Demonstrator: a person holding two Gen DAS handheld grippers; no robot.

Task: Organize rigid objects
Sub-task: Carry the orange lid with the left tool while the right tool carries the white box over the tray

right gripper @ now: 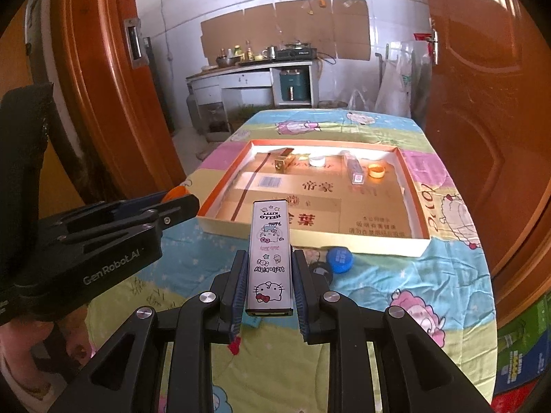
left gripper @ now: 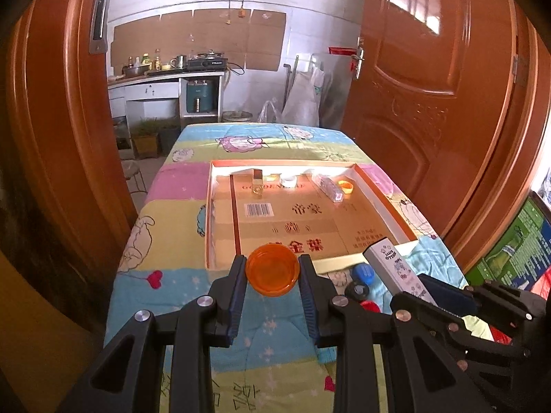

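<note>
right hand-held gripper (right gripper: pixel 270 284) clamping hello kitty case (right gripper: pixel 269 258), left hand-held gripper (left gripper: pixel 272 275) marked genrobot.ai gripping orange lid (left gripper: pixel 272 270)

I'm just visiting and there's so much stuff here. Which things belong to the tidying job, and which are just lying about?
Part of the job:
- orange lid, held in the left fingers
- Hello Kitty box, held in the right fingers
- cardboard tray with small items already inside
- blue cap on the cloth

Just lying about:
- doors
- kitchen counter with bottles
- green boxes
</note>
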